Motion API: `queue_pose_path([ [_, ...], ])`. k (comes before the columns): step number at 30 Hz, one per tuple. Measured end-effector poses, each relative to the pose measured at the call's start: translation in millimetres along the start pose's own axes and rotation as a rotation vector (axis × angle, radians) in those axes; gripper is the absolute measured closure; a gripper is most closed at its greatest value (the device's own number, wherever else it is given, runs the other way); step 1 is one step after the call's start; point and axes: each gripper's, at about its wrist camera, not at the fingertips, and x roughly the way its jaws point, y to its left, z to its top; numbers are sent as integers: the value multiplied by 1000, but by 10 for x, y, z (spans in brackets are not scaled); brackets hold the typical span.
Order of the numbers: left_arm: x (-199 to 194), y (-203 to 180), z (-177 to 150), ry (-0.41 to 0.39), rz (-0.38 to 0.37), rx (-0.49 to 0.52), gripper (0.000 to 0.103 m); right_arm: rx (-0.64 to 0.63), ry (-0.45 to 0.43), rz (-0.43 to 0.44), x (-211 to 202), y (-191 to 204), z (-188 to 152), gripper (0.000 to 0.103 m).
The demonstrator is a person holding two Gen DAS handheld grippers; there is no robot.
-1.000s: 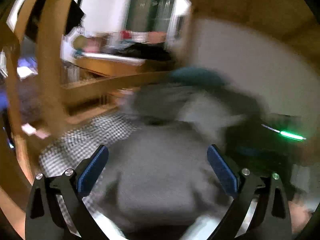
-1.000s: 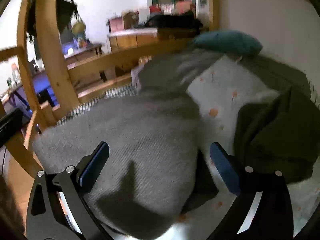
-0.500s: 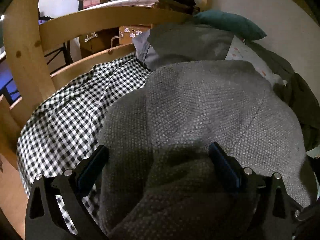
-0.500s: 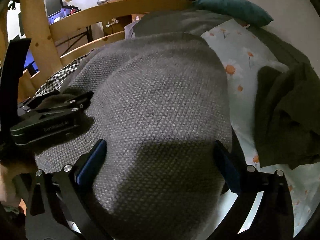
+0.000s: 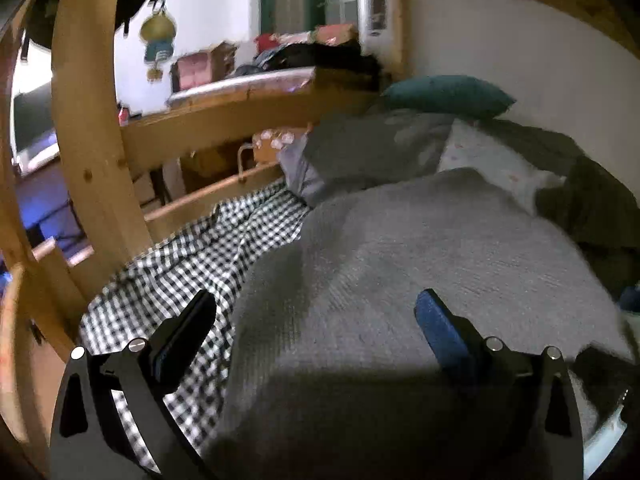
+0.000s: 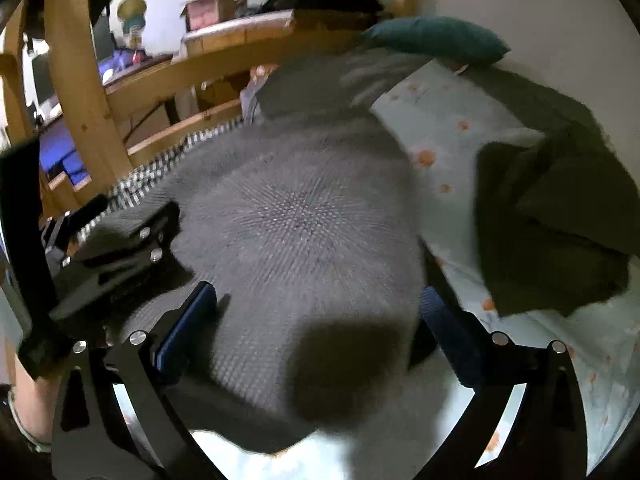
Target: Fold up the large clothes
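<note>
A large grey knitted sweater (image 5: pixel 420 264) lies folded on the bed, on a black-and-white checked sheet (image 5: pixel 192 264) and a floral sheet (image 6: pixel 448 120). My left gripper (image 5: pixel 316 320) is open and empty, its fingers wide apart above the sweater's near edge. My right gripper (image 6: pixel 316 312) is open too, its blue pads (image 6: pixel 188 324) spread on either side of the sweater's near part. The left gripper also shows in the right wrist view (image 6: pixel 116 256), low at the sweater's left edge.
A dark green garment (image 6: pixel 552 216) lies crumpled on the right. A grey pillow (image 5: pixel 372 148) and a teal pillow (image 5: pixel 444 94) lie at the far end by the wall. Wooden bed rails and a post (image 5: pixel 92 152) run along the left.
Both grippers have pulled back and up from the sweater, so more of the room shows. The sweater stays flat on the bed. Both stay open.
</note>
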Motion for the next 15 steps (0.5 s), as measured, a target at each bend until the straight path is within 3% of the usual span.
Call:
queue_pose_path([
  [4, -514, -69, 71, 19, 38, -24, 4, 16, -61, -15, -540, -40, -73, 3],
  [7, -985, -104, 111, 16, -16, -39, 4, 40, -110, -18, -1009, -87, -195, 3],
  [11, -1487, -159, 78, -50, 28, 25, 4, 61, -136, -20, -1464, -132, -386, 3],
  [15, -1911, -200, -87, -13, 22, 64, 4, 60, -161, -10, -1842, -70, -665, 3],
])
